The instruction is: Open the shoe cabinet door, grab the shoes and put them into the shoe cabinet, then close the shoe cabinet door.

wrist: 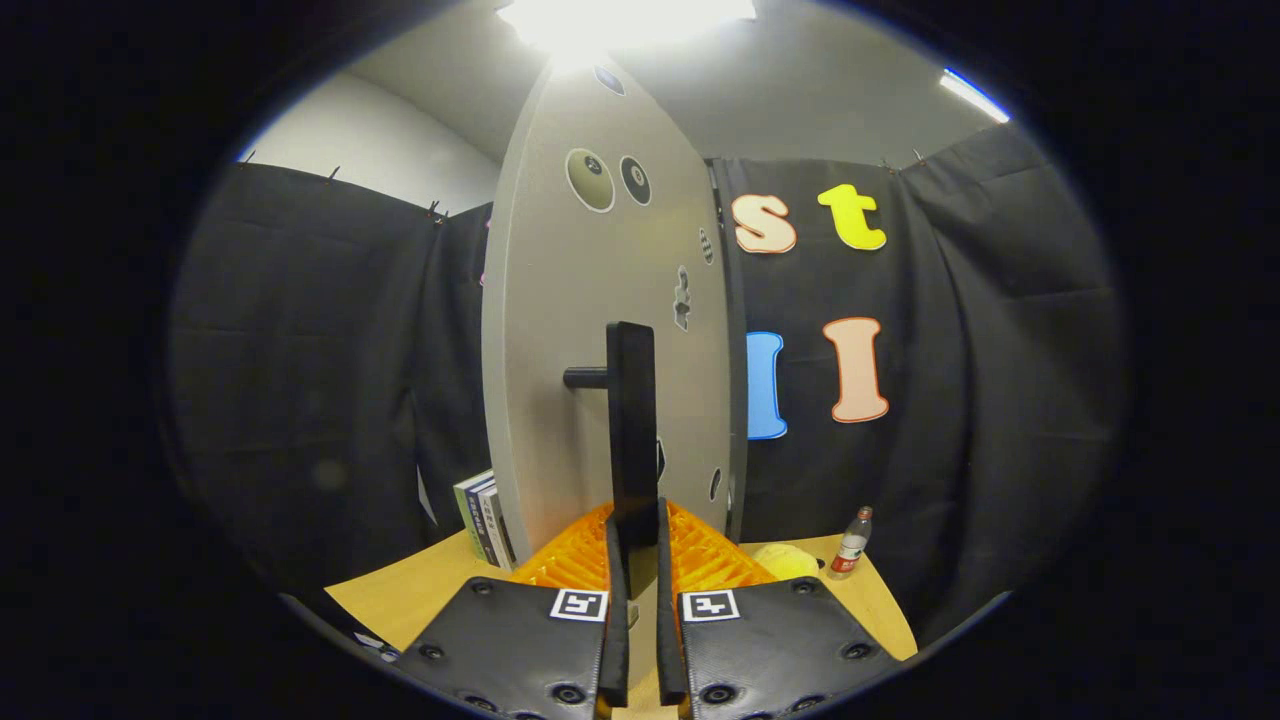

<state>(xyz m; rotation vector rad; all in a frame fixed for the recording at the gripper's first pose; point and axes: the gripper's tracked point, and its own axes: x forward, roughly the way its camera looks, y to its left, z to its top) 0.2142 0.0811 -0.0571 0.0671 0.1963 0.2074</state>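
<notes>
A light wooden table [410, 595] is being seen beneath the fingers, carrying several things. An orange ribbed plastic tray [700, 555] is being supported on it just ahead of the fingers. A small stack of books [484, 520] is being held upright to the left of the tray. To the right, a soft yellow object [785, 560] is lying beside a small plastic bottle [852, 545], which is standing upright near the table's far edge.

The pale grey cabinet door [590, 330] is showing round stickers and carrying a black handle [632, 420]. An orange ribbed mat [700, 550] is lying on the tan table [420, 590]. A clear bottle [851, 543] is wearing a red-and-white label.
</notes>
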